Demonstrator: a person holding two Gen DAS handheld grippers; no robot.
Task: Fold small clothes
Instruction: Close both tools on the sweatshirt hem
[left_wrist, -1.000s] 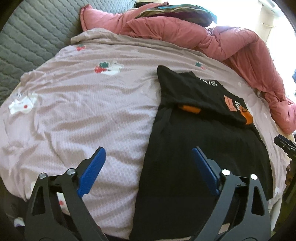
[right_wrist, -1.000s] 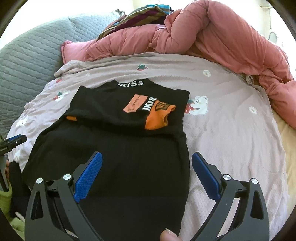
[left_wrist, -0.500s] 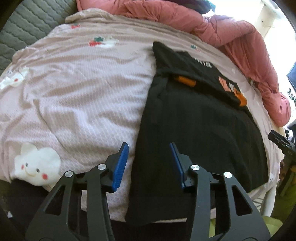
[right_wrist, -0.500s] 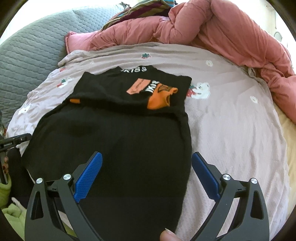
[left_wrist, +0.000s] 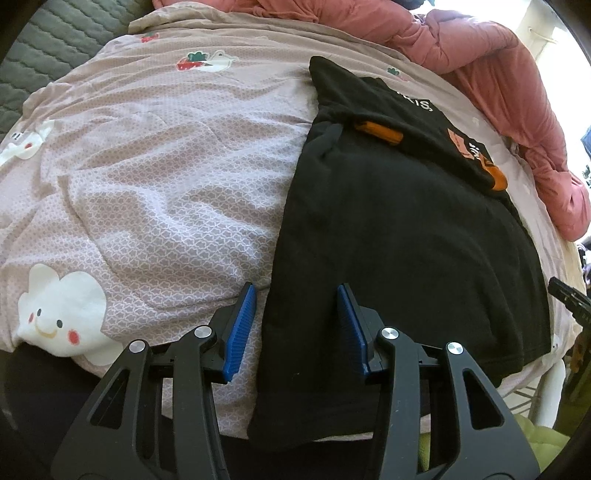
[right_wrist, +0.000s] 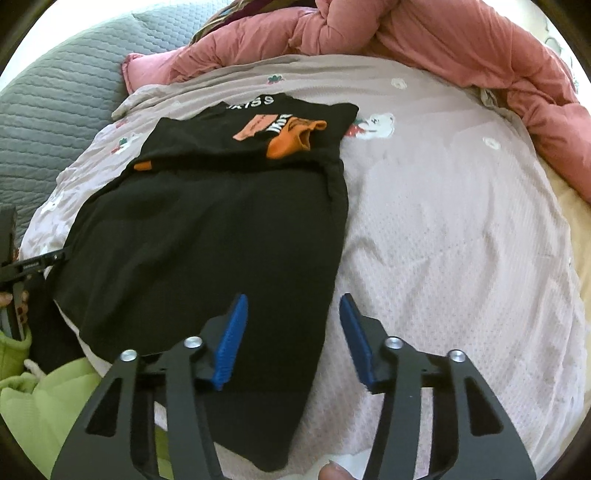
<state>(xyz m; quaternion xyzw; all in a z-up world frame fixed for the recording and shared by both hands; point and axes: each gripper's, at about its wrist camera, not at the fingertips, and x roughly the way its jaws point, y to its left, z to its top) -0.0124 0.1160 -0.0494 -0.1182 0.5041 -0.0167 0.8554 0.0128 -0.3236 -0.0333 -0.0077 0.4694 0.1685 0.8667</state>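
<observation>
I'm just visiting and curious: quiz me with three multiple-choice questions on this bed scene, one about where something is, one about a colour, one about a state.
1. The black shirt lies on:
A. the pink quilt
B. the patterned bedsheet
C. the floor

2. The pads of the tongs are:
A. blue
B. red
C. white

3. The shirt's far end is:
A. rolled into a ball
B. hanging on a hook
C. folded over onto its body

Answers:
1 B: the bedsheet shows all round it, the quilt lies beyond.
2 A: blue pads line the fingers in both views.
3 C: the printed part lies flat atop the black body.

Black shirt (right_wrist: 207, 236) with orange patches; pink cloud-patterned sheet (right_wrist: 443, 229).
</observation>
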